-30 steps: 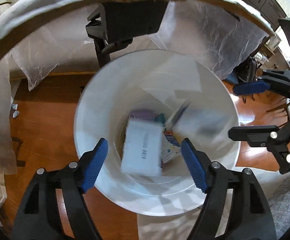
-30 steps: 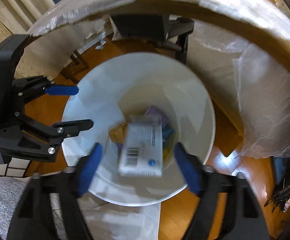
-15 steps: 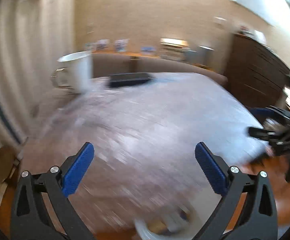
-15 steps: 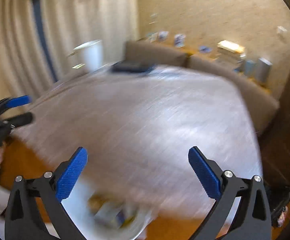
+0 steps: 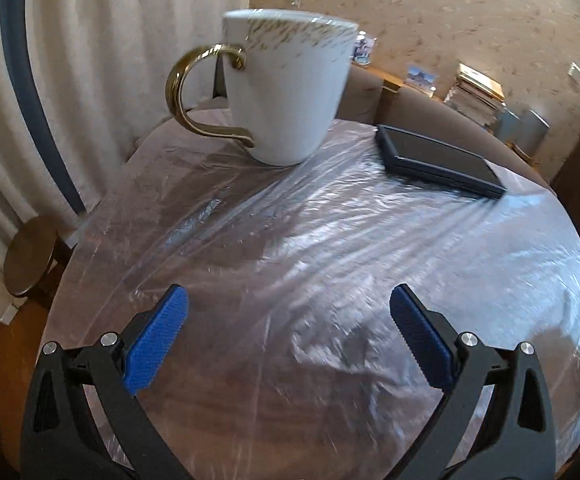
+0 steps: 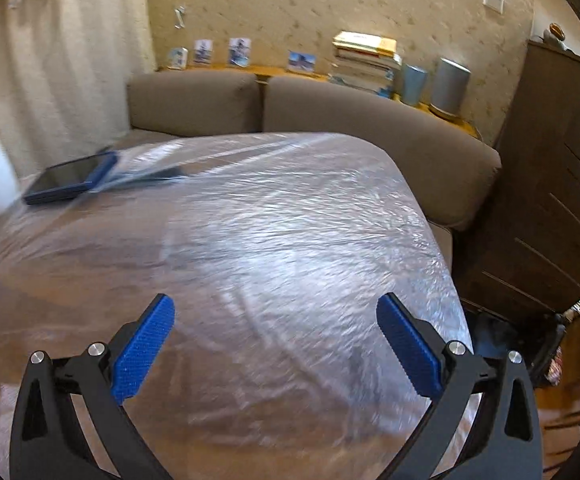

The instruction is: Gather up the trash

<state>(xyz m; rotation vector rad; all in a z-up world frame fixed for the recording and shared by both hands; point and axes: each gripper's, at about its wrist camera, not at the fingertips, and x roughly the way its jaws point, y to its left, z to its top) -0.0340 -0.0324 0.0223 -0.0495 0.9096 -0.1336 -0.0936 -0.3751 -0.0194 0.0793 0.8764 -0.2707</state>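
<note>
left tool: jaws stand spread wide, having just been opening; nothing lies between the blue pads; it points down at a slant over the surface.
right tool: jaws likewise spread wide, having just been opening; nothing lies between its blue pads; it points down at a slant over the same surface.
surface: round wooden table top under a sheet of crinkled clear plastic film; the film shines in the light; slight blur toward the near edge in both views.
trash: none can be made out on the surface in either view; where it lies cannot be told from these views.
mug: white with gold flecks under the rim and a gold handle turned to the left; it stands upright at the far left of the surface.
tablet: dark flat device in a blue case, lying flat at the far side, just right of the mug and apart from it.
stool: round wooden seat, lower left beyond the edge of the surface, beside the pale curtain.
sofa: brown, behind the surface.
shelf behind sofa: small photo cards, a stack of books, two grey cylinders.
cabinet: dark wood, at the right.
</note>
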